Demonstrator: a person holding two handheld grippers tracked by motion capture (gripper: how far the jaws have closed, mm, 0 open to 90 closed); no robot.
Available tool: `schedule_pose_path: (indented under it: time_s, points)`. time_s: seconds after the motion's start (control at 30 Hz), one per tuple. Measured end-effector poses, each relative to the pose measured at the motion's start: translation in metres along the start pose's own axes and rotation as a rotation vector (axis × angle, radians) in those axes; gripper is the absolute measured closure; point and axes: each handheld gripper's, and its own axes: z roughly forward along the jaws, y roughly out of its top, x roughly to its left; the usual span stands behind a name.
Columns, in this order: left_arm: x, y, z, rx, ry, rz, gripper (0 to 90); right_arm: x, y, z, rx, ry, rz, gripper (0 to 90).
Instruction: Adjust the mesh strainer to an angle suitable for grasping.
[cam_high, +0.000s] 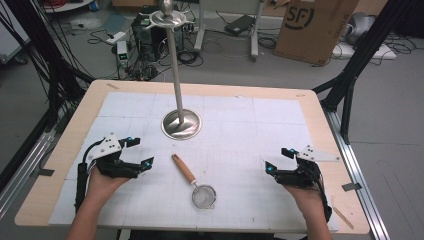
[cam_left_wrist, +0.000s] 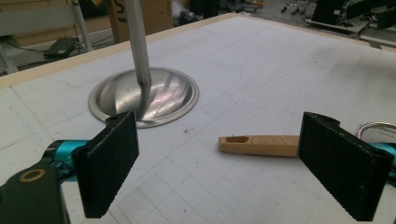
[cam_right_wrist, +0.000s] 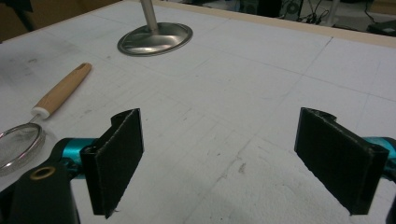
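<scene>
Wooden-handled strainer (cam_high: 193, 182) lies between both grippers; jaws apart, empty. Left gripper (cam_high: 134, 152) is nearer: square up on handle (cam_left_wrist: 259, 144) mid-length, then close.

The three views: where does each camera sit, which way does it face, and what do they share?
High view: above the person's side, facing forward and down on the table; both forearms, left gripper and right gripper show.
Left gripper view: on the left gripper, facing the metal stand and the strainer's wooden handle; its open jaws show.
Right gripper view: on the right gripper, facing across the table; its open jaws show.
Shared by all: the small mesh strainer and the stand.
</scene>
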Motion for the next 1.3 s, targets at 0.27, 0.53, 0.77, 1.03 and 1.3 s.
schedule_pose_path:
  time_s: [0.27, 0.53, 0.77, 1.03, 1.3]
  points:
    - [0.000, -0.002, 0.003, 0.017, -0.003, 0.006, 13.5, 0.000, -0.001, 0.000, 0.011, -0.006, 0.002, 14.4]
    - [-0.005, -0.001, 0.009, 0.013, -0.026, 0.025, 13.8, 0.002, -0.001, -0.006, 0.003, -0.011, -0.005, 14.4]
    - [-0.011, 0.000, 0.014, 0.032, -0.046, 0.046, 19.1, 0.001, -0.004, -0.003, 0.018, -0.004, 0.004, 14.5]
    - [-0.016, -0.002, 0.018, 0.058, -0.096, 0.082, 38.2, 0.002, -0.004, -0.004, 0.018, -0.004, 0.000, 14.5]
    - [-0.023, -0.002, 0.024, 0.061, -0.053, 0.075, 55.8, 0.003, -0.005, -0.003, 0.031, 0.002, -0.008, 14.6]
